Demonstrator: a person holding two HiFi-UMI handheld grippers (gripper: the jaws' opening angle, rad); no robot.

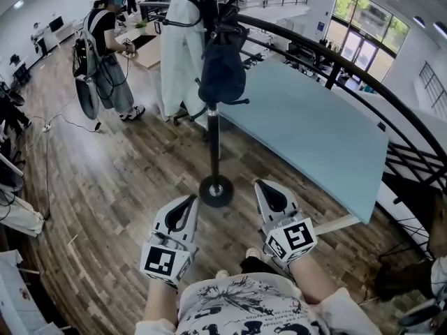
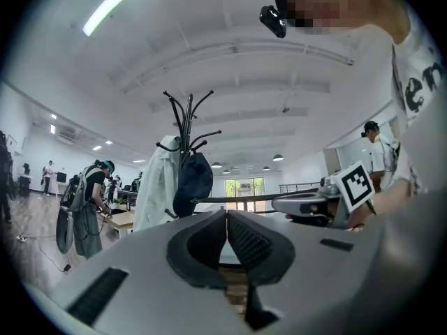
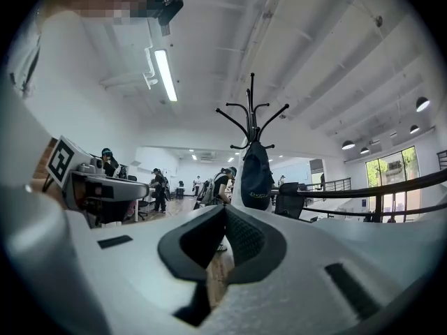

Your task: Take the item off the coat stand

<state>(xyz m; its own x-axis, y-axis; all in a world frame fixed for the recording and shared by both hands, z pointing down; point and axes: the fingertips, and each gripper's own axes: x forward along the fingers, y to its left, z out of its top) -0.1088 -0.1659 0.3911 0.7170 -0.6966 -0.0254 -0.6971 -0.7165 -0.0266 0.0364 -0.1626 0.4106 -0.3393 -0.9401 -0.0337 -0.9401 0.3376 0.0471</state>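
Holding left gripper (image 1: 190, 199) and right gripper (image 1: 261, 185) low near the foot of the coat stand (image 1: 213, 128), both pinched shut on nothing. High on the stand: dark bag (image 1: 222, 75), white coat (image 1: 180, 47) beside it. Best to open wide, rise, then lift the bag up and clear of its hook. Only from the head view: round base (image 1: 216, 190). Only from the gripper views: hooks (image 2: 188, 110) curling upward.

An open-plan office, marked by people (image 1: 108, 54) standing at desks (image 2: 120, 219), ceiling strip lights (image 2: 115, 5), wood-plank floor (image 1: 105, 187), a coat stand (image 1: 214, 138) and a black railing (image 1: 349, 72) before tall windows (image 1: 367, 30).
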